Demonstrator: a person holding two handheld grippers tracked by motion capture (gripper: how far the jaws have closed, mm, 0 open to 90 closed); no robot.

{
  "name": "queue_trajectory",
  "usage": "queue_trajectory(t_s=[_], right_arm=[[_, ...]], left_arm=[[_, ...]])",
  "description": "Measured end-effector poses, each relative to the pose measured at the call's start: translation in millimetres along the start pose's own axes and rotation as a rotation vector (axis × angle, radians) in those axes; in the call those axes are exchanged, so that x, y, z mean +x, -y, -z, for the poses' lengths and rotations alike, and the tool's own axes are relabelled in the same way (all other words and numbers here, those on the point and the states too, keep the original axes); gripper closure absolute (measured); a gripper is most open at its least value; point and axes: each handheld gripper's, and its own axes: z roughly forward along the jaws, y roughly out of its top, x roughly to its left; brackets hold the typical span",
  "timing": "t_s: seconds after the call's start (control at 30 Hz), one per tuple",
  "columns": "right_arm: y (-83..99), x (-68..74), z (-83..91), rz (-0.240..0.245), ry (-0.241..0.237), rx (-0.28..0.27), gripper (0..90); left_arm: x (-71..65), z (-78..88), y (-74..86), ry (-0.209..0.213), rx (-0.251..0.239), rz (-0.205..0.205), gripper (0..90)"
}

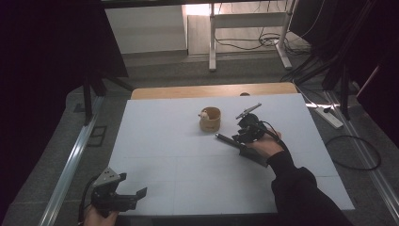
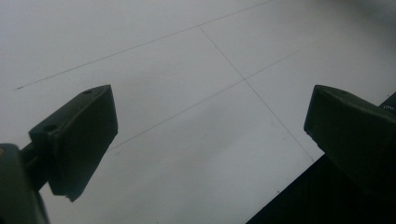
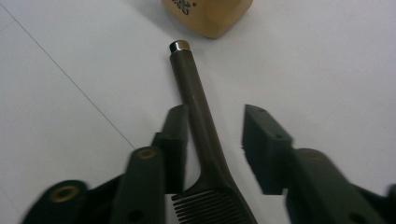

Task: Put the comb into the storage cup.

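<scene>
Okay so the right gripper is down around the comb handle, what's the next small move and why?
Probably finish closing the right gripper on the comb. Its handle lies between the jaws, touching one jaw while a gap remains at the other, so it isn't clamped yet. Only then lift, likely toward the wooden cup.

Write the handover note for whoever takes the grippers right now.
Left gripper: open, nothing between its jaws, at the near left edge of the white table.
Right gripper: jaws around the handle of the dark brown plastic comb, one pad against it, the other apart; not gripped.
The comb lies flat, handle tip near the tan wooden cup.
Done: comb reached.
Left: close, lift, probably put it into the cup.
</scene>
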Motion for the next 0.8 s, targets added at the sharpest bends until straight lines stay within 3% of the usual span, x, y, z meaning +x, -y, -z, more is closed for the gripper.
queue_trajectory(t_s=[0.13,0.2,0.37,0.57,0.8], right_arm=[[-1.8,-3.0,-6.0,0.005,-0.031,0.020,85.2],[-2.8,-4.7,-9.1,0.000,-0.039,0.031,90.0],[-7.3,-4.5,-19.9,-0.005,-0.021,0.070,90.0],[-12.7,-1.6,-28.9,0.007,0.001,0.066,90.0],[-19.6,-3.6,-40.1,-0.039,-0.005,0.057,90.0]], left_arm=[[0.0,-0.2,-0.1,0.000,0.001,-0.001,3.6],[0.0,-0.3,-0.1,0.001,0.000,-0.001,3.6],[0.1,-0.5,-0.3,0.001,0.001,-0.002,3.6],[0.1,-0.5,-0.3,0.001,0.002,-0.001,3.7],[0.1,-0.6,-0.3,0.000,0.003,-0.002,3.7]])
